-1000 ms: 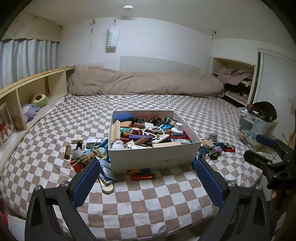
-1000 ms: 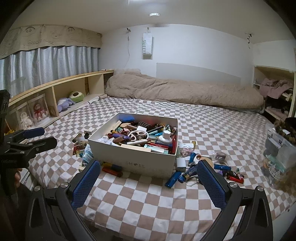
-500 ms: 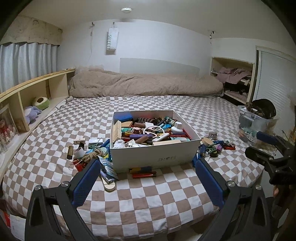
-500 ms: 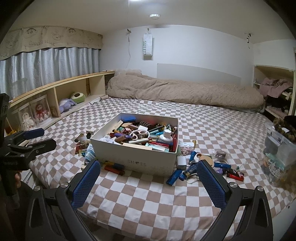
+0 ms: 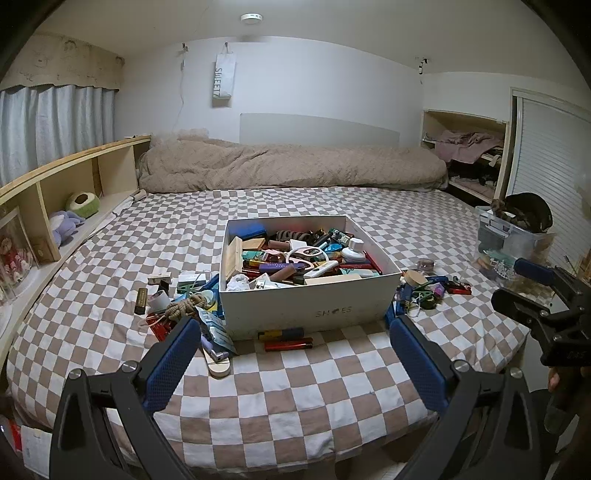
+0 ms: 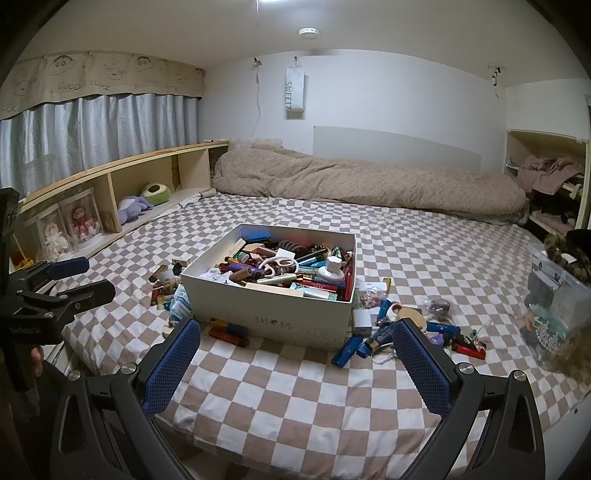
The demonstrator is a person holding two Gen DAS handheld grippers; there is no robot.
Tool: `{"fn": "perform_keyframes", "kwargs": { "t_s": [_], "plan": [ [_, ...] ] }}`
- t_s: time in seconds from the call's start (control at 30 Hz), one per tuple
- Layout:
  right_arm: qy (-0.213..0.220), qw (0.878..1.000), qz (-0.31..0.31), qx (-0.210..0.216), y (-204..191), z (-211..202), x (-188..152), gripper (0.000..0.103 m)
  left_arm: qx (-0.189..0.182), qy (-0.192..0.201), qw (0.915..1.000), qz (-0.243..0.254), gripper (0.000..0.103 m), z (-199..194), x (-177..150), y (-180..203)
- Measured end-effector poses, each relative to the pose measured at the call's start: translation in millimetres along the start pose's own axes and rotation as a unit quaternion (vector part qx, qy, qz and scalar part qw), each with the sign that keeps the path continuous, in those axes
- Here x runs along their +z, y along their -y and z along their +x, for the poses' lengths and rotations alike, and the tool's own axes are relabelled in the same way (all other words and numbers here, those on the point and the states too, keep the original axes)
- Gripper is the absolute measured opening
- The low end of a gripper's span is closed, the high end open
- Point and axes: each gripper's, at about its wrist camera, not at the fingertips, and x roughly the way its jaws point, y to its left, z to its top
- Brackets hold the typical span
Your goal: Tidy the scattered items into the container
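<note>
Full white shoebox (image 5: 310, 312) on checkered bed (image 5: 295, 387), red lighter (image 5: 288, 345) before it, left gripper (image 5: 295, 363) and right gripper (image 6: 295, 363) both wide open, empty

Both wrist views face bed foot, sharing box (image 5: 310, 302).

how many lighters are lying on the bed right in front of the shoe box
2, side by side before the shoe box front wall: a blue-and-yellow lighter nearer the box, a red lighter just in front. Clutter elsewhere may hide others.

White walls, a round ceiling light (image 5: 251, 17) (lit), grey curtains (image 6: 92, 136), wooden shelving (image 5: 70, 184) beside the checked bed (image 5: 295, 387).
</note>
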Motion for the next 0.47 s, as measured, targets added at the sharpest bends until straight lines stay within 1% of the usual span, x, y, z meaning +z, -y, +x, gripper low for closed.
{"fn": "perform_keyframes", "kwargs": {
  "t_s": [0.3, 0.47],
  "plan": [
    [0.000, 1.000, 0.001, 0.001, 0.6, -0.4, 0.7, 0.103, 0.005, -0.005, 1.0000, -0.005, 0.103, 1.5, -2.2, -0.1],
    [0.000, 1.000, 0.002, 0.002, 1.1, -0.2, 0.5, 0.103, 0.011, -0.001, 0.9999, -0.003, 0.103, 0.3, -3.3, -0.7]
  ]
}}
